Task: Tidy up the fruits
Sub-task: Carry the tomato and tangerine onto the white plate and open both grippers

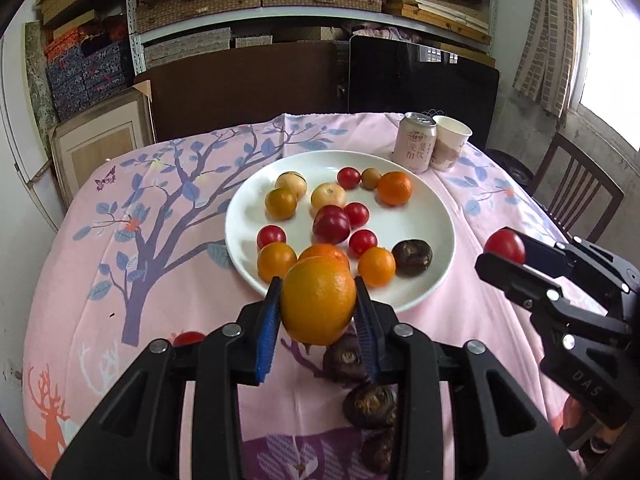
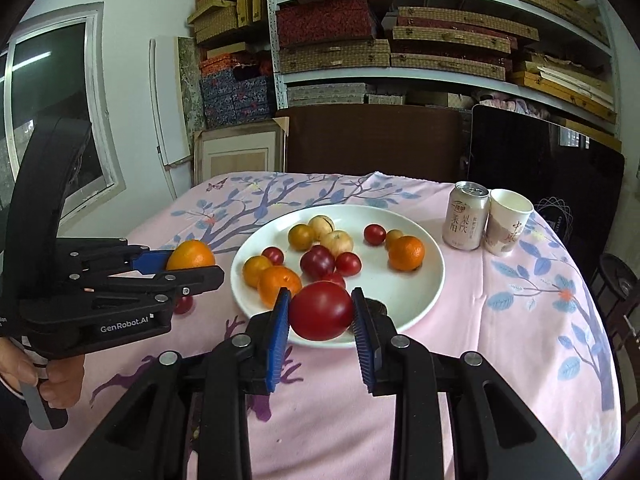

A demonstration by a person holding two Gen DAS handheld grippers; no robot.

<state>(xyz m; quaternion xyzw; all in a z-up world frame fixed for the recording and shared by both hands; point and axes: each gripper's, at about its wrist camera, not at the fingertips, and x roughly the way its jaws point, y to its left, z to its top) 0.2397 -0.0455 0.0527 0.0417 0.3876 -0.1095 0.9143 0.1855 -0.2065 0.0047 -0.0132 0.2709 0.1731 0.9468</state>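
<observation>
The orange is round, firm and a bit slippery, so the left gripper clamps it across the middle, above the cloth just before the plate. The right gripper pinches a tomato, probably softer, so squeeze gently.

Both tongs are black plastic with silver screws, ribbed blue pads and white "GenRobot.AI" lettering.
</observation>
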